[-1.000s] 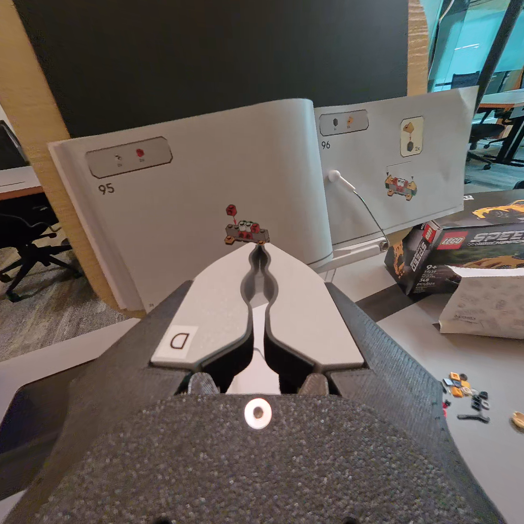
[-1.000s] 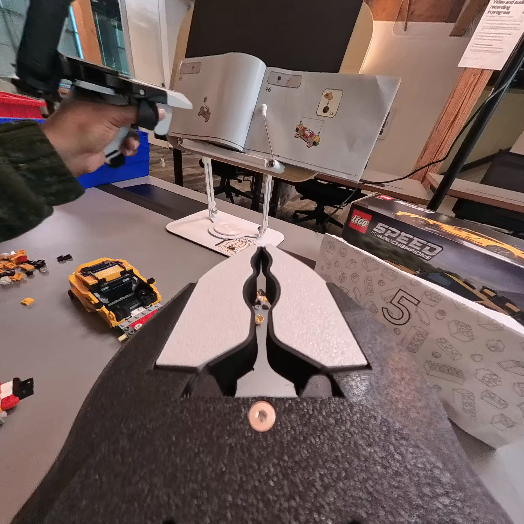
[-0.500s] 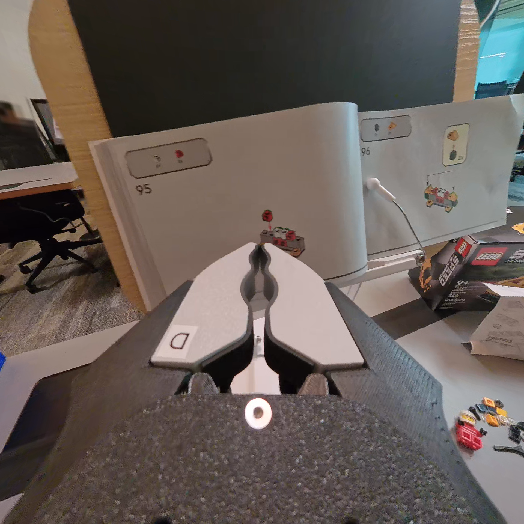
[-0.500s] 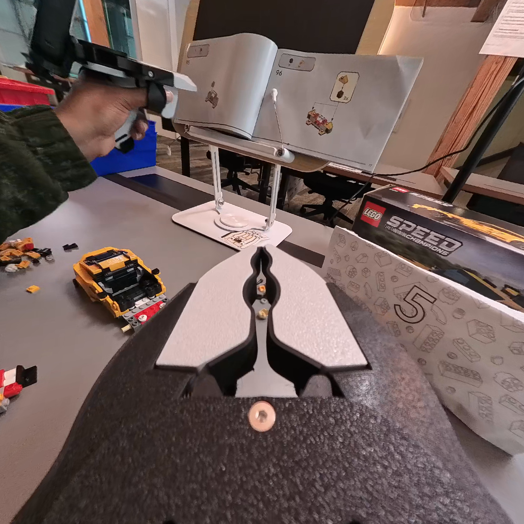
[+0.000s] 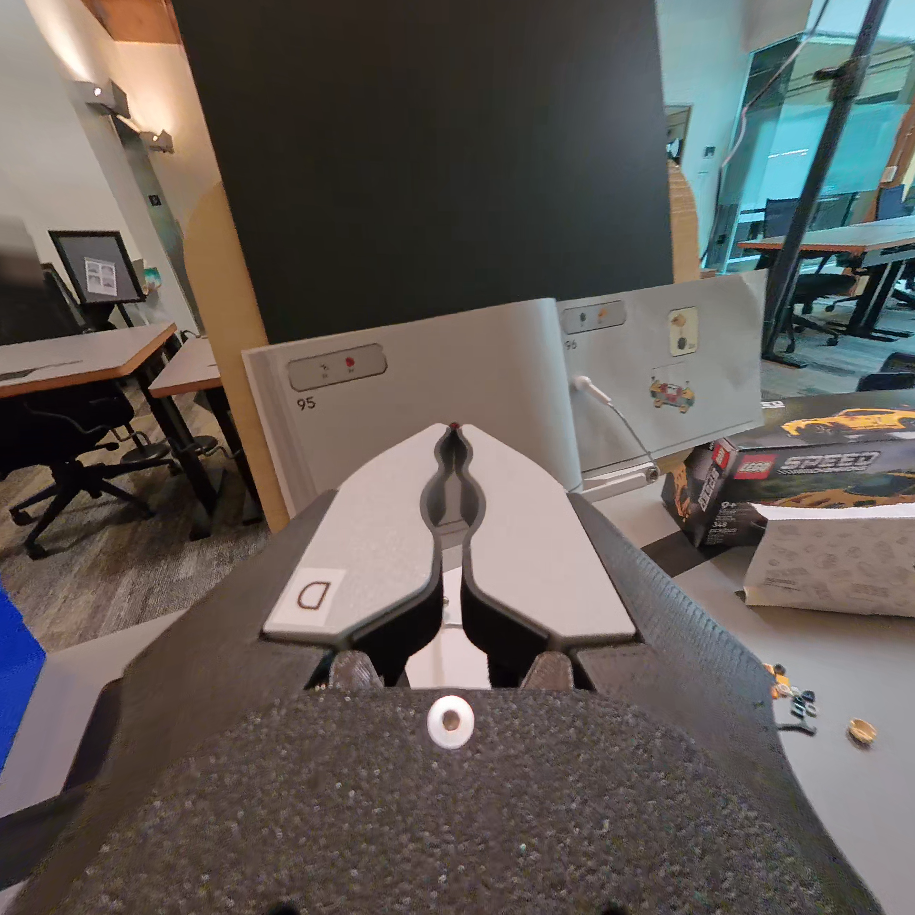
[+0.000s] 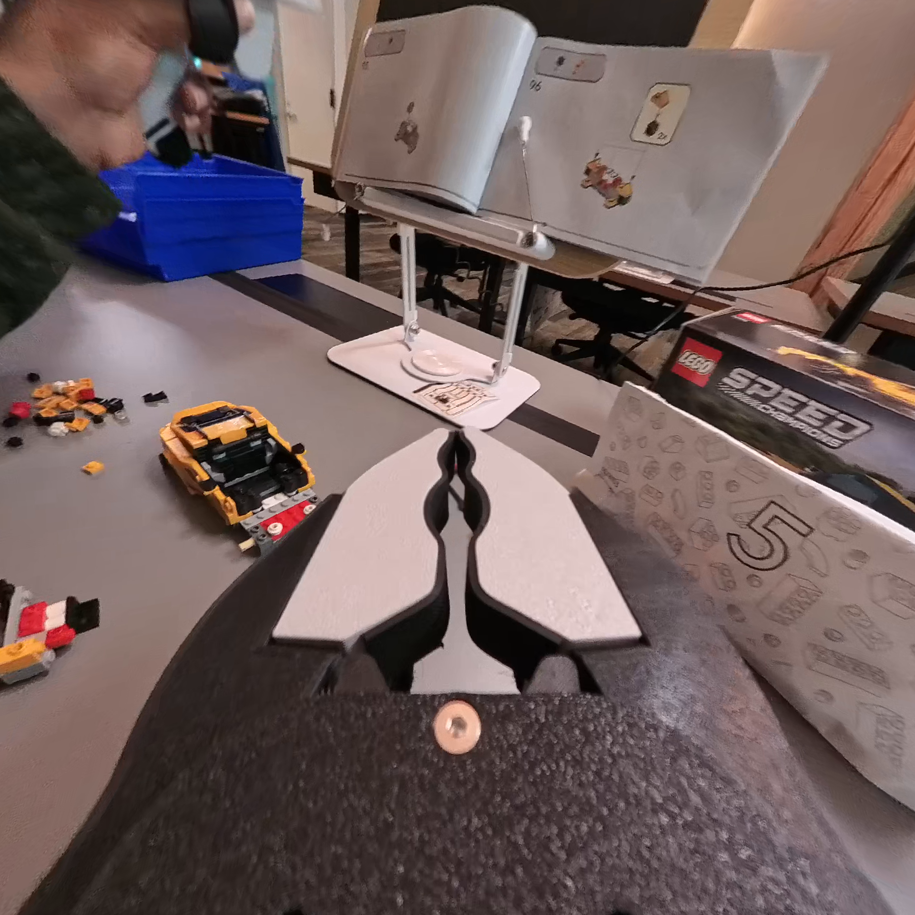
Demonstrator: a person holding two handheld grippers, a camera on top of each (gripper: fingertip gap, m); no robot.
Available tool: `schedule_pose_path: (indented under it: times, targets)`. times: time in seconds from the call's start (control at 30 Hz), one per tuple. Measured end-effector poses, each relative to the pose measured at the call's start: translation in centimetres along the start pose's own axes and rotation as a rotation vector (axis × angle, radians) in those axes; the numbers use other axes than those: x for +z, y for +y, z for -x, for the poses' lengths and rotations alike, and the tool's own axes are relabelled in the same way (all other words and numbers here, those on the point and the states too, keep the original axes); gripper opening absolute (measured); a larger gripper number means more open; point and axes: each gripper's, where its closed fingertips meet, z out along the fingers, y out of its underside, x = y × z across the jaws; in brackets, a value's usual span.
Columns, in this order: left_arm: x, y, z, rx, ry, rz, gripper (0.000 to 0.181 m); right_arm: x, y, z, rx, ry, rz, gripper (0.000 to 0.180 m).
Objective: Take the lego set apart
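An office of desks and swivel chairs lies behind a smooth grey table (image 6: 148, 317), and on it stands one white metal book stand (image 6: 435, 366) with two thin legs, propping one instruction booklet (image 6: 495, 114) open, its left page curling. The task's thing, one blocky yellow-and-black toy car (image 6: 232, 460), roofless with a red studded rear, sits on the table just left of the right gripper (image 6: 456, 435), apart from it. One scatter of small orange, black and red loose pieces (image 6: 64, 406) lies farther left, and one red, white and black chunk (image 6: 39, 629) near the left edge. One glossy dark cardboard box (image 6: 792, 396) lies at right, one printed paper bag (image 6: 767, 569) leaning against it. The right gripper's pale, grainy fingers meet at the tips, holding nothing visible. The left gripper (image 5: 453, 432), raised before the booklet, is likewise pressed together at its tips; a red speck shows there, but I cannot tell if it is a held piece or the print behind.
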Motion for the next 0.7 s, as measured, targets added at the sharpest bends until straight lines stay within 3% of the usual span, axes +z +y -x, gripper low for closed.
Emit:
schedule_pose_path:
  times: [0.13,0.4,0.53,0.7]
  targets:
    - [-1.2,-0.8,-0.9,0.016,0.024,-0.009,0.000,0.5,1.2,2.7,-0.025,-0.140,0.069,0.002]
    - [-4.2,-0.6,-5.0,0.076,0.195,0.060,0.000,-1.9,5.2,15.6,-0.175,-0.715,0.335,0.030]
    - [-7.9,2.6,-8.7,0.143,0.343,0.164,0.007,-3.4,8.2,18.7,-0.231,-0.834,0.501,0.042]
    - [-13.6,8.9,-13.4,0.163,0.538,0.316,0.016,-3.4,10.0,19.2,-0.293,-0.825,0.583,0.030]
